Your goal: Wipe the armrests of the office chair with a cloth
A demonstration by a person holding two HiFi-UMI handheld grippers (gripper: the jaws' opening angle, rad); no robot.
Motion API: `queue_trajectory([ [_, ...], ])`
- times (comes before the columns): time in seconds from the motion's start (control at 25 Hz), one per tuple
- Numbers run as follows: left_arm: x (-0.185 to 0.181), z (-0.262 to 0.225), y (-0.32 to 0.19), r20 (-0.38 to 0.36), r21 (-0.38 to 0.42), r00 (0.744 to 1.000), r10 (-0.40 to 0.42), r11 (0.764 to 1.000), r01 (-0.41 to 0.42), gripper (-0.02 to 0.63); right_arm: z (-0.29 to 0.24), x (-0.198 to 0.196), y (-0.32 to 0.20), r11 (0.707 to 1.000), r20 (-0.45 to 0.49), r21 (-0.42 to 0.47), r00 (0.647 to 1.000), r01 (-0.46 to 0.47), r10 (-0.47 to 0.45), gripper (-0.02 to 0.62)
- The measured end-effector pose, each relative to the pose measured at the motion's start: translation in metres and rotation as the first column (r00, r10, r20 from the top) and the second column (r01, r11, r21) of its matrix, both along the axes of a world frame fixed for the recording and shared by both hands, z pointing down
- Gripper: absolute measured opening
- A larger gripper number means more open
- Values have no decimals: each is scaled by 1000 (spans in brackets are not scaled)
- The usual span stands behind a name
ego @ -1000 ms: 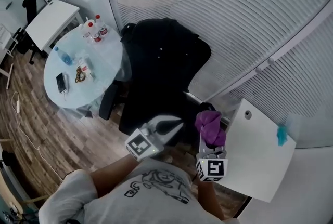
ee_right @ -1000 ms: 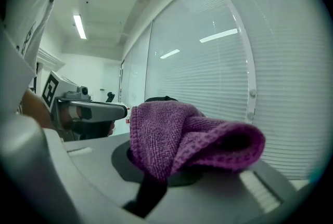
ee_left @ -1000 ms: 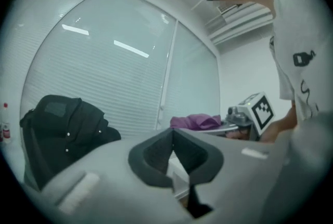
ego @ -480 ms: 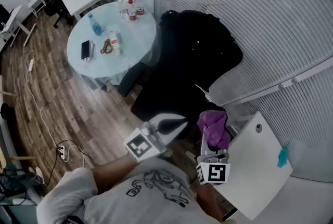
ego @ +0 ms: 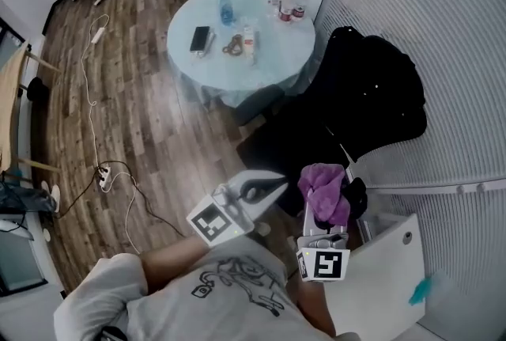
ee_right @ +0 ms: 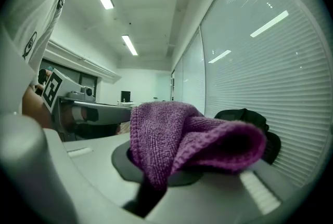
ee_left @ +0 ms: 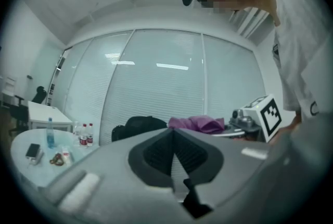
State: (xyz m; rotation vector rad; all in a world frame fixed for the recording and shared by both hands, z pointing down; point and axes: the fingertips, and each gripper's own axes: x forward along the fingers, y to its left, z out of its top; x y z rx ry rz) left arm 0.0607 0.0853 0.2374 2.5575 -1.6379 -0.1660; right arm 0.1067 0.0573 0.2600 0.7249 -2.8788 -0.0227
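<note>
The right gripper [ego: 321,222] is clamping a bunched purple cloth [ego: 324,191] in the air, near the person. The left gripper [ego: 265,187], jaws pressed together on nothing, is hovering just left of it. The black office chair [ego: 356,106] is standing farther off, beside the round surface [ego: 269,54].

Cloth [ee_right: 192,140]: purple, nubby knit, matt. Floor [ego: 142,118]: wood planks, faint sheen. Round table [ego: 229,74]: smooth, glossy top.
</note>
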Motion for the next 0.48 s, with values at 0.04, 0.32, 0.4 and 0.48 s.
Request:
queue_trajectory([
  [0.04,-10,1,5,-3,-5,1000,-24,1000,24,2,2,-11,4,1000,0,-1,1000,24,-24,32],
  [0.32,-74,9,21,8,-13,988,-154,988,155,2,-1,-81,24,985,-1,26,986,168,-168,32],
  [0.4,-93,7,24,9,-3,983,-184,983,184,2,-2,-101,27,980,2,31,981,195,-195,32],
  [0.48,-113,4,28,1,6,978,-211,978,211,2,-2,-120,29,977,6,31,978,210,-210,32],
])
